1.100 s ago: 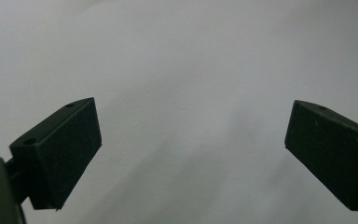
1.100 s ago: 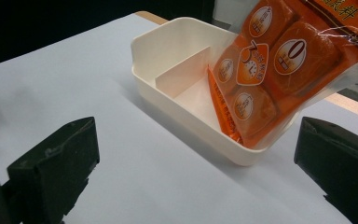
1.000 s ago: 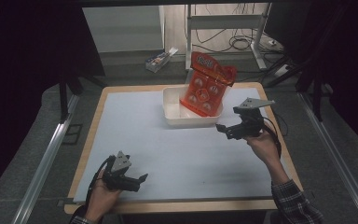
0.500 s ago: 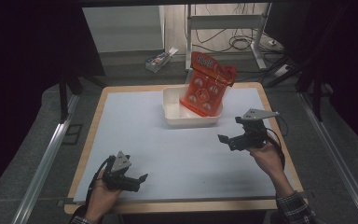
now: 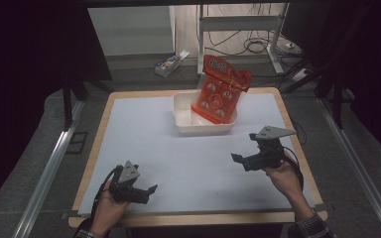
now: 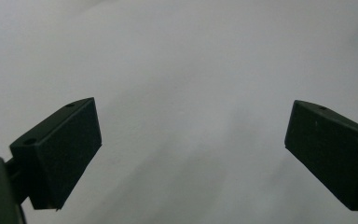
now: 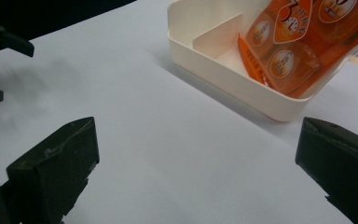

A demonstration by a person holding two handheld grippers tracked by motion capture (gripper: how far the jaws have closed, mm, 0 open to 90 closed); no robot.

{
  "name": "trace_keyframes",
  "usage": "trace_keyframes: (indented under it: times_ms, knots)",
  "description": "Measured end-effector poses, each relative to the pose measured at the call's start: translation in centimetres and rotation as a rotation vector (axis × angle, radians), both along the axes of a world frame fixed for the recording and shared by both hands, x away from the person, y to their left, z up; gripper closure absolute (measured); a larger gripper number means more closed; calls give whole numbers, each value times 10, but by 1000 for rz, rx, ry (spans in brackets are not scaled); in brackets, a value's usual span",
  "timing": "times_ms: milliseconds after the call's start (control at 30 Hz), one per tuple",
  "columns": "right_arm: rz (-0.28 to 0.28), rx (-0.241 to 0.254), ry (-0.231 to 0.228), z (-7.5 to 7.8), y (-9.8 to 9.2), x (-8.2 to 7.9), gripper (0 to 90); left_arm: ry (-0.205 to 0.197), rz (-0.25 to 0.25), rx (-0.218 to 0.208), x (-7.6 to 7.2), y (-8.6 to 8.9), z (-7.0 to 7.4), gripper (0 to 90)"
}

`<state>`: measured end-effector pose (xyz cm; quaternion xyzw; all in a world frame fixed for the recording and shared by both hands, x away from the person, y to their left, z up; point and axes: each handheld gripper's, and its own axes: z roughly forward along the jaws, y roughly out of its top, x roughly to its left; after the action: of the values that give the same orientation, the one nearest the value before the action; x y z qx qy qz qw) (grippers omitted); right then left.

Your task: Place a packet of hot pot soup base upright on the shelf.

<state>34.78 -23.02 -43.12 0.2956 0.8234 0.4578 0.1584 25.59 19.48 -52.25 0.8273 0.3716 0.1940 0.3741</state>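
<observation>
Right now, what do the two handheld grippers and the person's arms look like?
Both grippers are black, each with two blocky rectangular jaws. The left gripper and right gripper each carry a grey three-cornered plate on top and trail a black cable around the hand. A plaid cuff shows at the right wrist, and a dark cuff edge at the left wrist.

1. The table [image 5: 129, 129] has a pale wooden edge and is covered almost to that edge by a white sheet.
2. A white plastic bin [image 5: 191, 121] stands directly on the sheet, toward the far side and a little right of the middle.
3. In the right gripper view the white plastic bin [image 7: 223, 79] shows an inner divider wall that splits it into compartments.
4. The rest of the sheet is plain white.
</observation>
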Motion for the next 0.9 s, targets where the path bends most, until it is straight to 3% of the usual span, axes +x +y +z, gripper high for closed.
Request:
trace_keyframes:
  times_ms: [567,900]
  knots:
    - [-3,-32,7,-14,-5,-19,0,-2,-3,0,0,0,0,35]
    - [-22,-24,6,-18,-13,-30,0,-2,-3,1,0,-1,0,35]
